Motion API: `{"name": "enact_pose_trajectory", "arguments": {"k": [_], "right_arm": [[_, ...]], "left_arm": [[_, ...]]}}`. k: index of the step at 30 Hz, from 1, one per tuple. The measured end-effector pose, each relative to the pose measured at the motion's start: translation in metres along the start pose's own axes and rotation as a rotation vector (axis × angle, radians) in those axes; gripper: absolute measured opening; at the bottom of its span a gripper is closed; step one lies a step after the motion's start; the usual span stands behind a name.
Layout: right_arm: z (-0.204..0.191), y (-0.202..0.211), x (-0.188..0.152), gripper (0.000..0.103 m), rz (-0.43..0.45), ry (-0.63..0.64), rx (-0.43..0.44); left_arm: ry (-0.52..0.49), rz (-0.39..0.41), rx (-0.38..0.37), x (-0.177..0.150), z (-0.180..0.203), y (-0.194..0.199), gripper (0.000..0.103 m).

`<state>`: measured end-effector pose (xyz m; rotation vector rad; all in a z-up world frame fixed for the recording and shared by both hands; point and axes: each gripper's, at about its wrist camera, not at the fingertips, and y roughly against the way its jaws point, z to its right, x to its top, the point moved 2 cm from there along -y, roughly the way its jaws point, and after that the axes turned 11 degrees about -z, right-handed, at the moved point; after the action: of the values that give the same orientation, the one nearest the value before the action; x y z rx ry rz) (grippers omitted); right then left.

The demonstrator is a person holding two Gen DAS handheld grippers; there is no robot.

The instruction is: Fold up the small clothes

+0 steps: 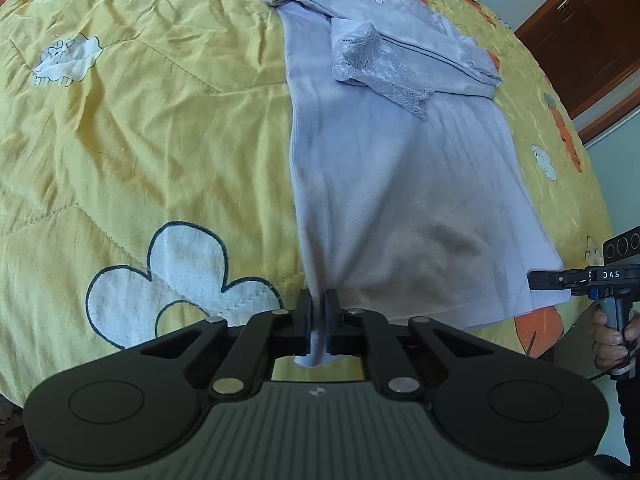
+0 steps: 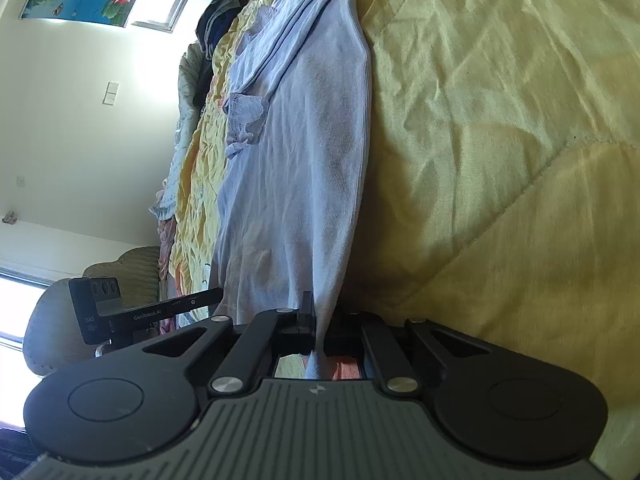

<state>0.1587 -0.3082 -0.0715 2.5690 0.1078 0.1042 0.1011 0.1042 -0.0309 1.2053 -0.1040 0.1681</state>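
Note:
A pale lilac garment [image 1: 400,184] with lace-trimmed sleeves lies spread on a yellow quilt; its upper part and one lace sleeve [image 1: 372,68] are folded over the body. My left gripper [image 1: 319,312] is shut on the garment's near hem corner. My right gripper [image 2: 320,320] is shut on the other hem corner, and the garment [image 2: 296,184] stretches away from it. The right gripper also shows at the right edge of the left wrist view [image 1: 538,280], pinching the hem. The left gripper shows in the right wrist view [image 2: 212,298].
The yellow quilt [image 1: 140,140] with white cloud and orange carrot patches covers the bed. A wooden door [image 1: 592,44] stands far right. Piled clothes [image 2: 220,24] lie at the bed's far end, and a chair [image 2: 52,328] stands beside the bed.

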Motion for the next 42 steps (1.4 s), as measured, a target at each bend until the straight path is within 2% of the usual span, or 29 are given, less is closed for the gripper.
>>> {"name": "enact_pose_trajectory", "arguments": {"k": [7, 11, 15, 16, 17, 22, 25, 26, 27, 29, 32, 42], "right_arm": [[-0.011, 0.002, 0.002, 0.008, 0.001, 0.022, -0.034], [-0.01, -0.002, 0.004, 0.007, -0.011, 0.02, -0.04], [-0.004, -0.004, 0.004, 0.007, -0.006, -0.004, -0.009], [-0.004, -0.004, 0.004, 0.008, -0.009, -0.009, -0.004], [-0.003, -0.005, 0.004, 0.013, -0.014, -0.016, 0.002], [0.002, -0.003, 0.005, 0.015, -0.016, -0.048, 0.024], [0.0, -0.003, 0.004, 0.021, -0.016, -0.042, 0.025], [-0.001, -0.003, 0.003, 0.02, -0.014, -0.034, 0.024], [-0.002, -0.003, 0.003, 0.014, -0.013, -0.021, 0.022], [-0.006, -0.004, 0.002, 0.01, -0.01, -0.008, 0.015], [-0.008, -0.007, 0.002, 0.009, -0.01, 0.004, 0.012], [-0.021, 0.006, 0.006, 0.009, 0.025, 0.038, 0.1]], "left_arm": [[-0.026, 0.008, 0.055, -0.004, 0.004, 0.002, 0.002], [-0.023, 0.008, 0.047, -0.005, 0.001, 0.002, 0.002], [-0.023, 0.014, 0.048, -0.007, 0.002, 0.003, 0.002], [-0.019, 0.014, 0.044, -0.007, 0.002, 0.003, 0.002], [-0.016, 0.013, 0.042, -0.007, 0.001, 0.003, 0.002], [-0.009, 0.012, 0.042, -0.007, 0.002, 0.004, 0.002], [-0.005, 0.013, 0.04, -0.007, 0.002, 0.004, 0.002], [-0.003, 0.014, 0.039, -0.007, 0.002, 0.004, 0.002], [-0.002, 0.017, 0.038, -0.007, 0.002, 0.004, 0.002], [0.014, 0.03, 0.025, -0.009, 0.0, 0.005, 0.001], [0.03, 0.049, 0.007, -0.012, -0.002, 0.006, 0.001], [0.062, 0.107, -0.038, -0.008, -0.004, 0.033, 0.001]]}}
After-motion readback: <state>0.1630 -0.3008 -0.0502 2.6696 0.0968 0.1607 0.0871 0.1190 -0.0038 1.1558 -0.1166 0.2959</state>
